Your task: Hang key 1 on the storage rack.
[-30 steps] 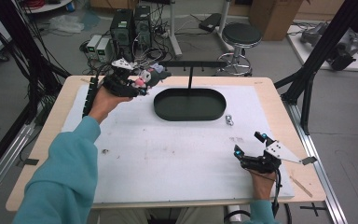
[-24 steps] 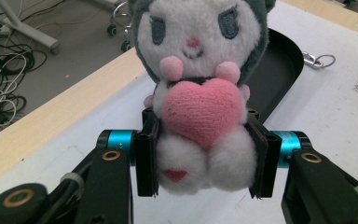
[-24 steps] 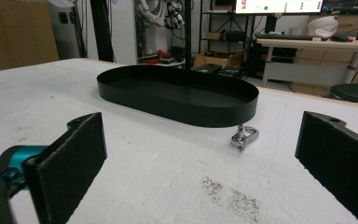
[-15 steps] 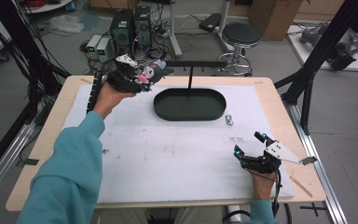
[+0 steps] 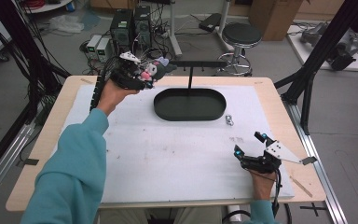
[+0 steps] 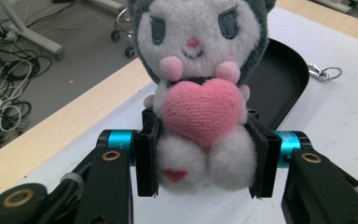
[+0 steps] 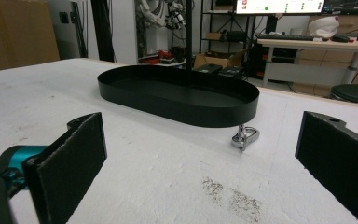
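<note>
A plush toy [image 6: 198, 88] with a white face, grey hood and pink heart is clamped at its body between the jaws of my left gripper [image 6: 200, 158]. In the high view that left gripper [image 5: 145, 73] holds the plush toy [image 5: 150, 71] in the air, left of the black oval tray [image 5: 190, 114] and near its T-shaped stand [image 5: 191, 65]. My right gripper [image 5: 248, 146] rests low at the table's front right, jaws wide apart with nothing between them. From the right gripper view, the right gripper [image 7: 205, 163] faces the tray [image 7: 182, 100] and a small metal clasp [image 7: 244, 135].
The metal clasp [image 5: 229, 120] lies on the white mat [image 5: 168, 154] just right of the tray. A black strip [image 5: 95, 91] lies along the table's left side. Computers, cables and a stool [image 5: 242, 35] stand on the floor beyond the far edge.
My left gripper has lifted the plush toy a little and carried it rightward, closer to the tray stand. The right gripper has stayed where it was.
</note>
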`<move>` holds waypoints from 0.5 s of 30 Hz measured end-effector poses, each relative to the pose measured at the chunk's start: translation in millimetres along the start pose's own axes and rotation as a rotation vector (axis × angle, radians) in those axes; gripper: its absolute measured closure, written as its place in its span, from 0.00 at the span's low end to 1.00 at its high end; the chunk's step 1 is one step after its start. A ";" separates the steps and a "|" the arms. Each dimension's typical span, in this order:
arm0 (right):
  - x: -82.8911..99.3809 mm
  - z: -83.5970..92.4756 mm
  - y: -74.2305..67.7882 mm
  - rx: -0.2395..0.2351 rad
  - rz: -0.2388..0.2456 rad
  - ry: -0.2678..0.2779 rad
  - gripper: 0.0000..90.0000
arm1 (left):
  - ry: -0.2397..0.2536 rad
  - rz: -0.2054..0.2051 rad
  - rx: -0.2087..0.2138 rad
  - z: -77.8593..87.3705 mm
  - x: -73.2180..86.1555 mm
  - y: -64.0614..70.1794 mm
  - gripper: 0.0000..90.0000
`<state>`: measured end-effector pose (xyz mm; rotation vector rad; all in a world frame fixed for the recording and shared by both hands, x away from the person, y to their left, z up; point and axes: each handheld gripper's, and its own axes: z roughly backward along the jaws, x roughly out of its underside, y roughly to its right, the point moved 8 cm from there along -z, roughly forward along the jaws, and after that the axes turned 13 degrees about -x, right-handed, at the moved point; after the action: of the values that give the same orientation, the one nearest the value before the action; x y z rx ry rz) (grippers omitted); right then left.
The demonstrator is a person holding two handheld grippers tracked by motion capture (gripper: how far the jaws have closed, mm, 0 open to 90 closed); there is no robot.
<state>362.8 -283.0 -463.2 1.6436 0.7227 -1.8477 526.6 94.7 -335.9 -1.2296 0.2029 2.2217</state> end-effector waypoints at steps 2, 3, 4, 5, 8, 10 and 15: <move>0.0 0.0 0.0 0.000 -0.002 0.000 0.01 | 0.001 0.009 0.002 -0.5 -0.4 0.3 0.61; 0.1 0.1 0.1 0.002 -0.004 0.000 0.01 | 0.003 0.005 0.001 -0.8 -0.9 -0.1 0.61; 0.1 0.1 0.2 0.002 -0.003 -0.001 0.01 | 0.003 0.009 0.002 -0.9 -1.6 0.2 0.61; 0.0 0.0 -0.1 0.000 -0.003 0.001 0.01 | 0.003 0.009 0.002 -0.9 -2.6 0.3 0.61; 0.0 0.0 0.0 0.000 0.000 0.000 0.01 | 0.018 0.011 0.003 -0.7 -7.5 1.9 0.61; 0.0 -0.1 -0.1 0.002 -0.007 0.002 0.01 | 0.019 0.012 0.002 -1.2 -9.5 2.2 0.61; -0.1 -0.1 0.1 0.000 -0.004 0.003 0.01 | 0.021 0.022 -0.007 -4.2 -10.6 1.8 0.61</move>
<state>363.0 -283.0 -463.1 1.6461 0.7272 -1.8487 532.9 87.2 -329.9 -1.2606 0.2186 2.2306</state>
